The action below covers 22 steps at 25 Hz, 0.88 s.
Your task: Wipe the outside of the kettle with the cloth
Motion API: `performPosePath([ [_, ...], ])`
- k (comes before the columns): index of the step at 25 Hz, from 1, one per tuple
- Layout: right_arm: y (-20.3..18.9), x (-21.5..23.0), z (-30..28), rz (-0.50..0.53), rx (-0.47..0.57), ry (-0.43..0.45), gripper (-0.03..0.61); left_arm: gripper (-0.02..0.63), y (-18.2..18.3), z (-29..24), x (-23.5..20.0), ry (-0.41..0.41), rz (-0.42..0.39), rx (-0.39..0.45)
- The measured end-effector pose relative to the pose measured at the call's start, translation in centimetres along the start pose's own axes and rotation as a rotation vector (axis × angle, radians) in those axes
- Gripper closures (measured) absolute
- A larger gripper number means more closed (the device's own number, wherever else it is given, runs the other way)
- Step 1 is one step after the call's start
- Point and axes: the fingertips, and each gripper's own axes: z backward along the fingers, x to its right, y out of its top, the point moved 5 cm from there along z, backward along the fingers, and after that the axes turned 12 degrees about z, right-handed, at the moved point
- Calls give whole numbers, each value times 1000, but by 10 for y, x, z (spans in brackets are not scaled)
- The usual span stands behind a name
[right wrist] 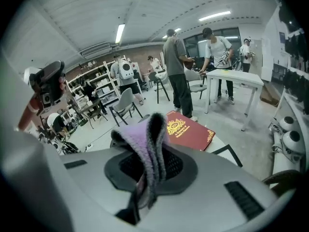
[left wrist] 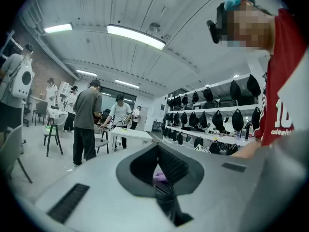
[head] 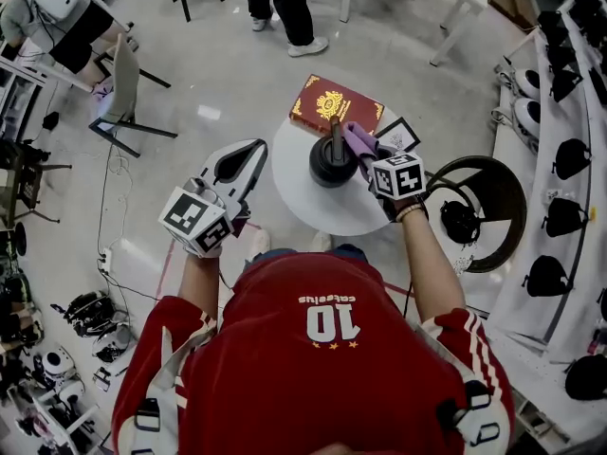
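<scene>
The red shirt (head: 313,368) bears a white number 10.

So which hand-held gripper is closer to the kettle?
Right. The right hand-held gripper is just beside the kettle, holding the purple cloth. The left hand-held gripper is farther off, left of the table.

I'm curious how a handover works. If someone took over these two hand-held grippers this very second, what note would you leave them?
Right gripper: fingers shut on the purple cloth, held at the right side of the black kettle, apparently touching it.
Left gripper: fingers look closed on nothing, held off the left edge of the round white table.
The kettle stands upright mid-table, next to a red book.
Done: the cloth is in grip and at the kettle. How much is wiped can't be told.
Left: wipe all round the kettle's outside, perhaps steadying it with the left gripper.
</scene>
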Motion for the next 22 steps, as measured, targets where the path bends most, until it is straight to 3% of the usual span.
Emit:
performPosePath([
  [8,-15,-2,-2,-39,-37,-29,532,607,4,1,-4,-29,8,-13],
  [22,-35,-34,16,-144,-39,-128,532,606,10,2,-16,-179,11,-47],
])
